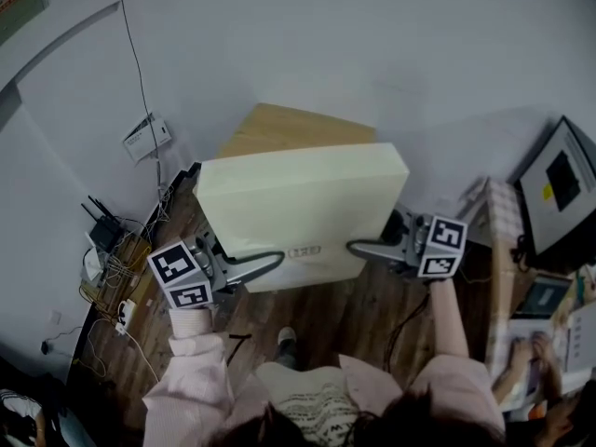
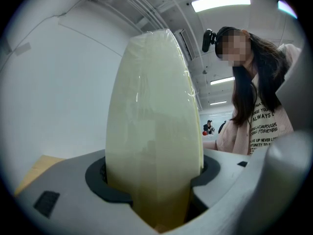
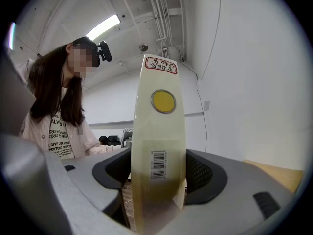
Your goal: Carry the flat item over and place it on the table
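Box (image 1: 303, 198) is held off the floor between both grippers, near the table (image 1: 284, 127). Left gripper (image 1: 268, 263) and right gripper (image 1: 361, 247) each clamp an opposite edge, jaws pressed on it.

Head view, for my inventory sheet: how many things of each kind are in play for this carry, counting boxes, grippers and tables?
flat box: 1
Grippers: 2, left gripper and right gripper, each clamped on the box's near edge
wooden table: 1
Total: 4
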